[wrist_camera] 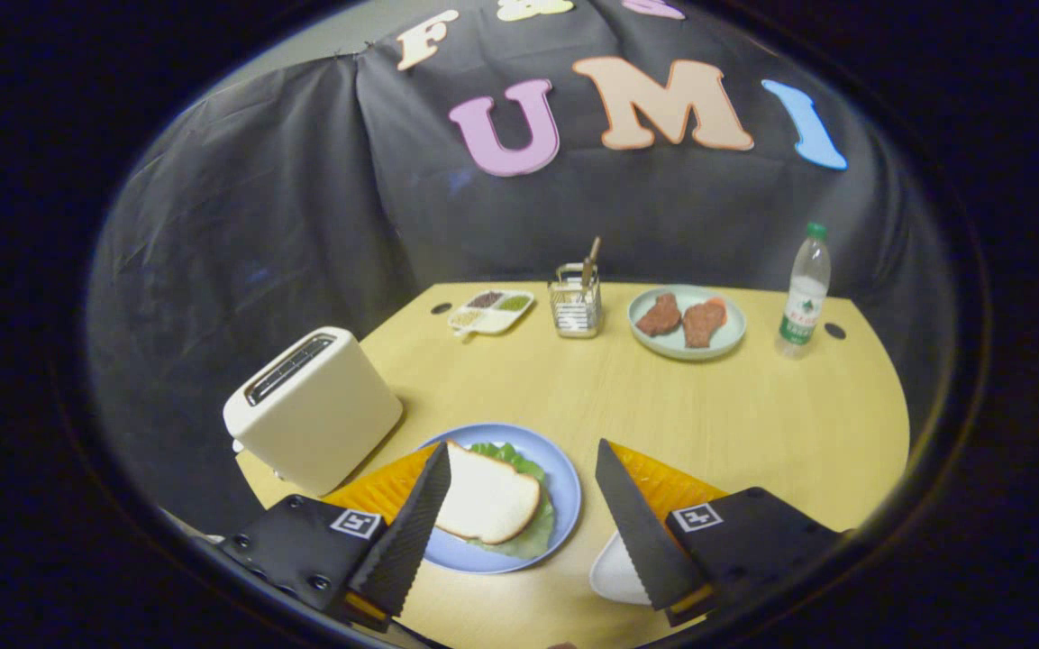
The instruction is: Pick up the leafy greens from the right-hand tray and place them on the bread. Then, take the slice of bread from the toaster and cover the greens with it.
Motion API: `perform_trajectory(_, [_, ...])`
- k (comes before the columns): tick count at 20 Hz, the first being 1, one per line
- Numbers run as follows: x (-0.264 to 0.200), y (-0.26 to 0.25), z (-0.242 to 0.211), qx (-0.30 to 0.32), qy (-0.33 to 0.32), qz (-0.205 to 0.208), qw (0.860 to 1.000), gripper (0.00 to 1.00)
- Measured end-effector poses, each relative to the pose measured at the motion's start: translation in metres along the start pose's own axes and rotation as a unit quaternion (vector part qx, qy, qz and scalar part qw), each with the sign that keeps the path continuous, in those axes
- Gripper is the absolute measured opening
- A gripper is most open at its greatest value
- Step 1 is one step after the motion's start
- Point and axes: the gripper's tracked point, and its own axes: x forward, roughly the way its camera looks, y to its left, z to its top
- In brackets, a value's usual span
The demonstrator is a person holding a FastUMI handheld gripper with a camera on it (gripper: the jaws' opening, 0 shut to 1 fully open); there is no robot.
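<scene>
A slice of white bread (487,498) lies on top of the leafy greens (528,532), whose green edges stick out around it, on a blue plate (564,487) just ahead of my fingers. Whatever is under the greens is hidden. The white toaster (314,410) stands left of the plate, and I see no bread in its slots. My gripper (524,523) hangs open above the plate with nothing between its fingers; the left finger (411,532) overlaps the bread's left edge in view. A white tray (618,572) peeks out beside the right finger (636,527).
Towards the back of the wooden table (753,424) stand a divided dish of condiments (490,311), a wire utensil holder (575,305), a pale green plate with two pieces of meat (687,322) and a water bottle (804,293).
</scene>
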Motion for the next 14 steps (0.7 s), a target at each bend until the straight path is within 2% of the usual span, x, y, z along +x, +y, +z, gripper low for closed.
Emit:
perform_trajectory(3, [-0.035, -0.013, 0.03, -0.031, -0.057, -0.036, 0.997, 1.0])
perform_trajectory(7, [-0.084, -0.03, 0.062, -0.04, -0.115, -0.073, 0.99, 1.0])
perform_trajectory(14, [-0.163, -0.063, 0.116, -0.059, -0.21, -0.15, 0.964, 1.0])
